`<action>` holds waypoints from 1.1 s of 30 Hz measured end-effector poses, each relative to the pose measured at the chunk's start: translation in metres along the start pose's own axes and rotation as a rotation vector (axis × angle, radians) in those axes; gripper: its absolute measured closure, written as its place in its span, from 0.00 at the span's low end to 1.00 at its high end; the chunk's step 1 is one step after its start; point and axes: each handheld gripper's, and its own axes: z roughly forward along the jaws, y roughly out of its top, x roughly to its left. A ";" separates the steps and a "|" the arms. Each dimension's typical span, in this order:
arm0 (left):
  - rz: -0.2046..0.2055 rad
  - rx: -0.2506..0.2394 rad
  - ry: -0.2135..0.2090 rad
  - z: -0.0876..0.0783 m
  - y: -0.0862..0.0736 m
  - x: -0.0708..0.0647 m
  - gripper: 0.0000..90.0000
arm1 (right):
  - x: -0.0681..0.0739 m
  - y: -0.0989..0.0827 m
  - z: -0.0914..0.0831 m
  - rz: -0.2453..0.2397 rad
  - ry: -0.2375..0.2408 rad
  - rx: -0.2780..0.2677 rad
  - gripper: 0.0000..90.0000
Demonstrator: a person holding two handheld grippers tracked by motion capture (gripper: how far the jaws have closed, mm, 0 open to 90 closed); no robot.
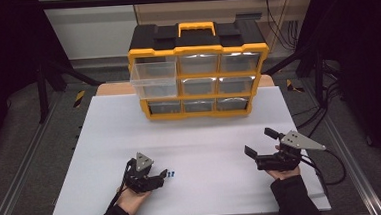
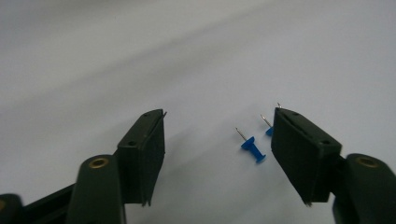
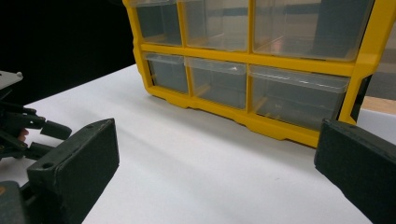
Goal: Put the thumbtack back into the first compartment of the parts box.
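1. A white table top (image 1: 206, 151) is lying under a dark frame, with grey floor showing on both sides of it.
2. A yellow and black drawer organizer (image 1: 199, 72) is standing at the far middle of the table top, with its yellow carry handle (image 1: 196, 28) on top.
3. The organizer is presenting three rows of three clear drawers; the top-left drawer (image 1: 153, 79) is sticking out toward the person, and the other drawers are sitting flush.
4. The left gripper (image 1: 159, 180) is resting low over the near left part of the table top, held in the person's left hand (image 1: 133, 198).
5. Its jaws are standing partly apart and are gripping nothing.
6. Two blue push pins (image 1: 171, 174) are lying on the table top just beside the tips of the left gripper.
7. In the left gripper view, one blue push pin (image 2: 252, 148) is lying between the jaws, nearer the right-hand jaw, apart from both pads.
8. The second push pin (image 2: 268, 128) is lying against the edge of the right-hand jaw, partly hidden by it; whether it is touching the pad cannot be told.
9. The right gripper (image 1: 259, 142) is hovering over the near right part of the table top, well apart from the pins.
10. Its jaws are standing wide apart and empty, pointing toward the organizer.
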 end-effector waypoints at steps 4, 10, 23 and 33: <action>-0.004 0.011 0.007 0.002 -0.001 -0.004 0.48 | 0.000 0.000 0.000 -0.002 0.001 -0.006 0.01; 0.021 0.030 0.005 0.002 -0.001 -0.006 0.57 | 0.000 0.000 0.000 0.001 0.004 -0.005 0.01; 0.029 0.036 0.011 0.003 -0.002 -0.010 0.70 | -0.001 0.000 -0.001 -0.001 0.003 -0.006 0.01; 0.041 0.042 0.014 0.003 -0.001 -0.010 0.79 | -0.001 0.000 -0.001 -0.001 0.003 -0.005 0.01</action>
